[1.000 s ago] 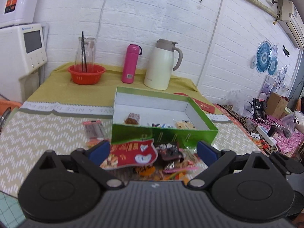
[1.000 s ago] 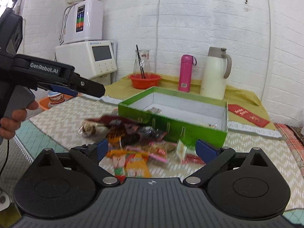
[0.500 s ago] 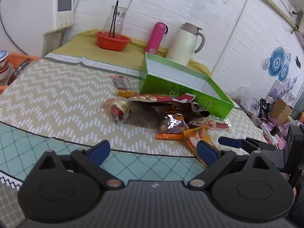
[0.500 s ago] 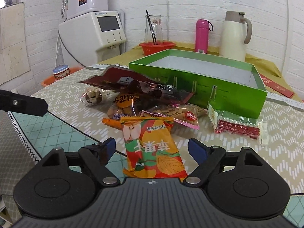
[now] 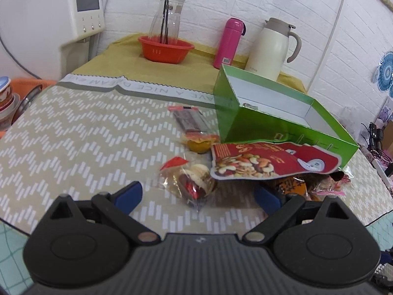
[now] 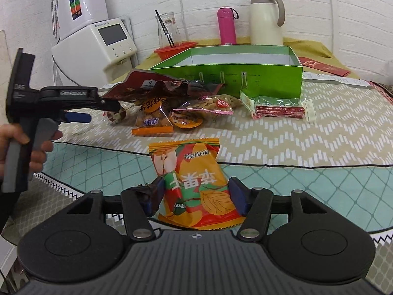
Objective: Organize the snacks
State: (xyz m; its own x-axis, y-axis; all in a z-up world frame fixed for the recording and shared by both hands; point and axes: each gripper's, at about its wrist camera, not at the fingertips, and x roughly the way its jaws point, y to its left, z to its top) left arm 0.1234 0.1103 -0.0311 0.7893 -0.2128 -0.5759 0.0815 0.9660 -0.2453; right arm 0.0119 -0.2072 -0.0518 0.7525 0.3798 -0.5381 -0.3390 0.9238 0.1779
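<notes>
right gripper (image 6: 195, 196) clamped on the orange apple snack pack (image 6: 194, 184), left gripper (image 5: 199, 195) spread wide, clear-wrapped pastry (image 5: 194, 182) just ahead between its fingers, green box (image 5: 277, 113) beyond

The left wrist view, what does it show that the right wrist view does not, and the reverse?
Only the left wrist view shows the dark bar wrapper lying flat beside the green box.

Only the right wrist view shows the apple snack bag between the right gripper jaws, and the green-and-red packet.

Both show the box, the red nut bag, the clear-wrapped pastry, the pink bottle and the cream jug.
</notes>
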